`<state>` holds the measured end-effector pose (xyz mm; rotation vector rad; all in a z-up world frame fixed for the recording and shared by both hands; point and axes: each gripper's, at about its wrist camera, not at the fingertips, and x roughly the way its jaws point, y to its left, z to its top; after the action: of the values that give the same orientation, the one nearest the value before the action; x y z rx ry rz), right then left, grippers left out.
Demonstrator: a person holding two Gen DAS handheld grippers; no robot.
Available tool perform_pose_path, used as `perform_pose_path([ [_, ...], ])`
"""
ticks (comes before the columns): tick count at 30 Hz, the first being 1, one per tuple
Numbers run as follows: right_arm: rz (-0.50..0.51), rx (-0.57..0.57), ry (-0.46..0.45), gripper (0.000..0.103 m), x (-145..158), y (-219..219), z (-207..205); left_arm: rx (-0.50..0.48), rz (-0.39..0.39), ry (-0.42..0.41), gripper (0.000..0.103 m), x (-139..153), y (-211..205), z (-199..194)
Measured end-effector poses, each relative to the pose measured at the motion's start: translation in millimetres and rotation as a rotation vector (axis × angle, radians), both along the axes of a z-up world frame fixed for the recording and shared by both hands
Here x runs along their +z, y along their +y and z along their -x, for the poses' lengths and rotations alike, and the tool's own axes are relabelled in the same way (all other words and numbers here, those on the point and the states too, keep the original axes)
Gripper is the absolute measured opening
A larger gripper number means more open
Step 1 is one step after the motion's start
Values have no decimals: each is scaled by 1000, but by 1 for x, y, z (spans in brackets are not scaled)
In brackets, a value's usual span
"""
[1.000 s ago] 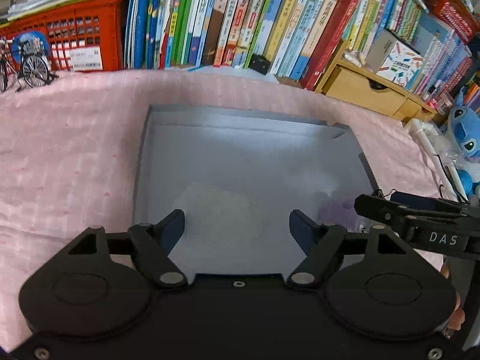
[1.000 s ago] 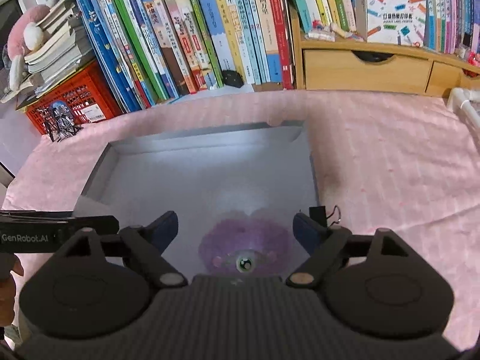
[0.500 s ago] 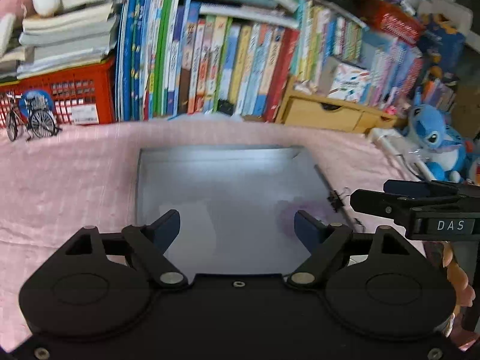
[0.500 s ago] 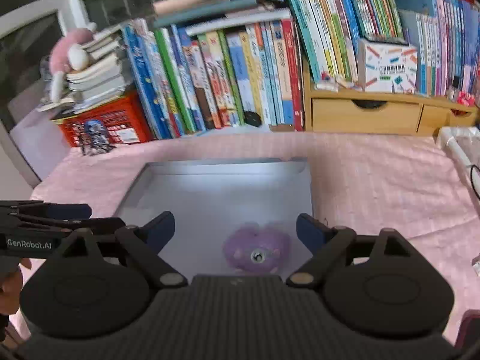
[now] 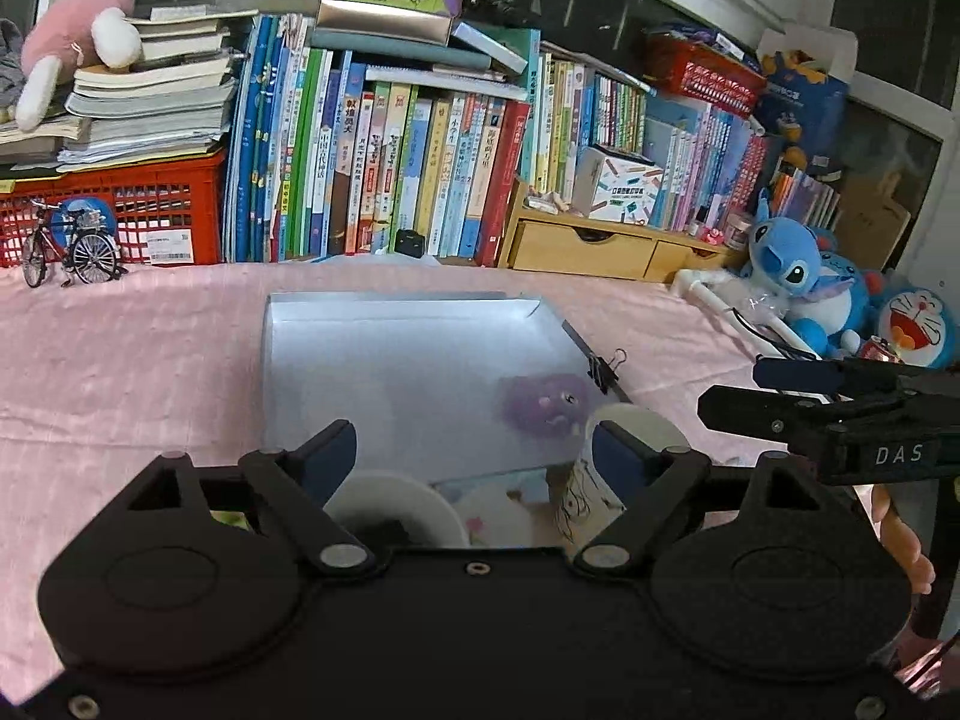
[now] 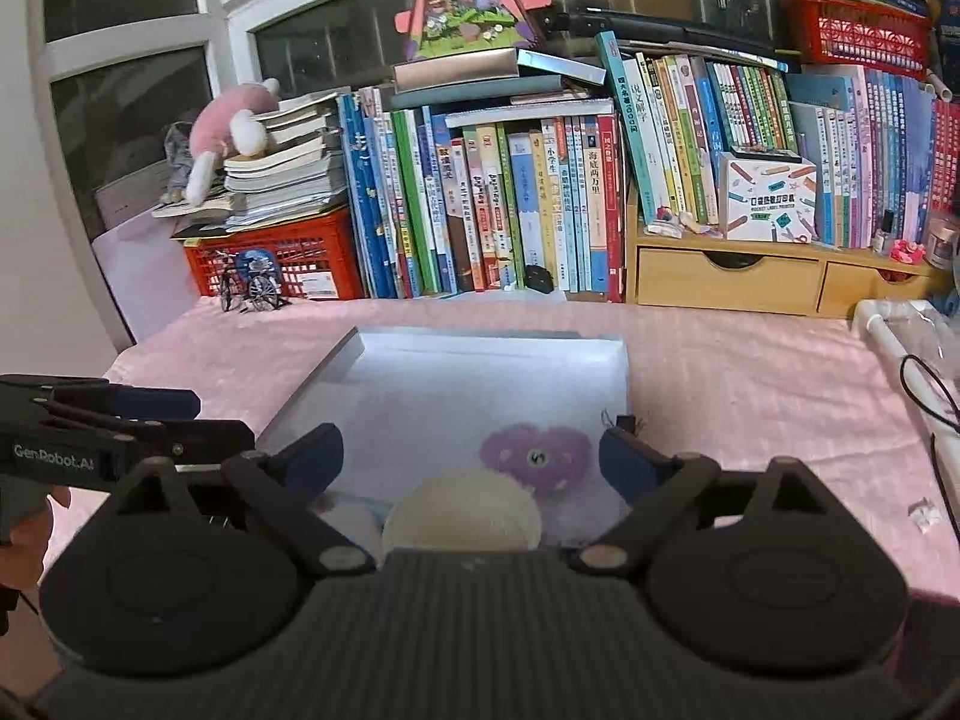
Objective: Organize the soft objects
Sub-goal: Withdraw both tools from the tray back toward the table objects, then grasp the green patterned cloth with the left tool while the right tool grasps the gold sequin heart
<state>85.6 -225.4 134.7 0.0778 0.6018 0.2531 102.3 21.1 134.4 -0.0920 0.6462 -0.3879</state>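
Books (image 5: 384, 156) line the back beside a red crate (image 5: 150, 204).

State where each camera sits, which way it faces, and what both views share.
Left wrist: on the left gripper, facing the bookshelf over the grey box; jaws opening, nothing between; right gripper and fingers at right.
Right wrist: on the right gripper, same direction; jaws opening, nothing between; left gripper at left.
Shared: box, purple plush, pink cloth.

Left gripper (image 5: 474, 456) and right gripper (image 6: 471, 459) opening, empty.
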Motion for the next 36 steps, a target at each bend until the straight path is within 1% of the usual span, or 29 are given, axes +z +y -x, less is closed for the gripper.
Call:
perform_pose_path([
  [3,0,-7,-18,98,-4,0,16,7,-3,-18,85,-6,1,16],
  [9,14,-30,-55,99,-16,1,44,19,15,-26,86,-18,4,40],
  [12,17,-39,-52,99,-23,2,54,38,18,-43,87,-24,4,49],
  [14,17,-46,-54,99,-27,2,60,53,34,-59,88,-29,5,57],
  [18,29,-62,-68,100,-35,8,73,57,48,-85,89,-36,4,70],
  [26,44,-79,-66,101,-57,19,90,90,-12,-114,90,-57,0,88],
  [29,67,-109,-87,101,-65,22,95,116,-28,-122,91,-67,2,94],
  [31,82,-124,-103,101,-72,24,98,137,-51,-135,91,-72,3,100],
  [34,95,-132,-119,102,-81,27,102,166,-88,-145,92,-79,7,105],
  [36,98,-131,-127,103,-87,29,104,189,-97,-141,93,-85,10,110],
])
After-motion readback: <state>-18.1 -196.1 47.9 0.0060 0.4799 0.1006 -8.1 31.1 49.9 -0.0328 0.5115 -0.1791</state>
